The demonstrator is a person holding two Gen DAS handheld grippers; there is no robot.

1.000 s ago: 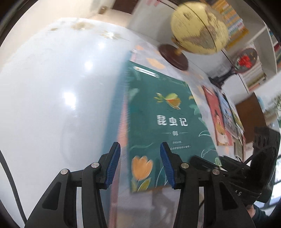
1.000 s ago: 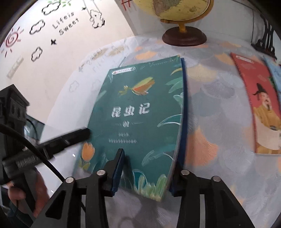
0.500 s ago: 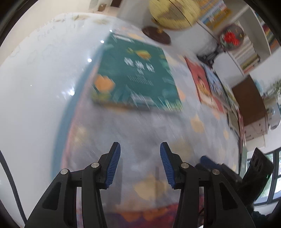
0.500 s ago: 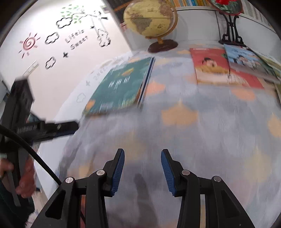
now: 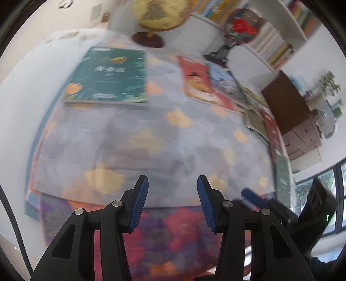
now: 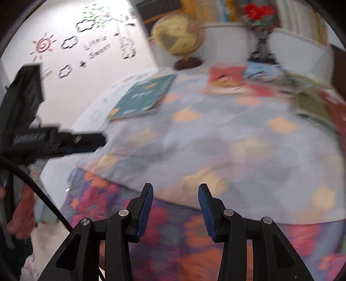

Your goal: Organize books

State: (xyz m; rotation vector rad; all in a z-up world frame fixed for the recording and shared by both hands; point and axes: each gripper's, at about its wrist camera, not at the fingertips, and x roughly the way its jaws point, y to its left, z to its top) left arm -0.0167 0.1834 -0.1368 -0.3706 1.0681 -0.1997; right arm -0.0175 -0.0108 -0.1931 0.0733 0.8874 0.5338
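Two handheld grippers hover above a counter (image 5: 138,138) covered by a pale cloth with orange shapes. The left gripper (image 5: 172,203) has its blue pads apart with nothing between them; the right gripper (image 6: 175,207) is likewise released and empty. A green book (image 5: 110,75) lies flat at the far left of the counter, just in front of a globe (image 5: 161,13). A red book (image 5: 200,81) lies well to its right, overlapping a row of other books (image 5: 255,112) running along the right edge. The picture is blurred.
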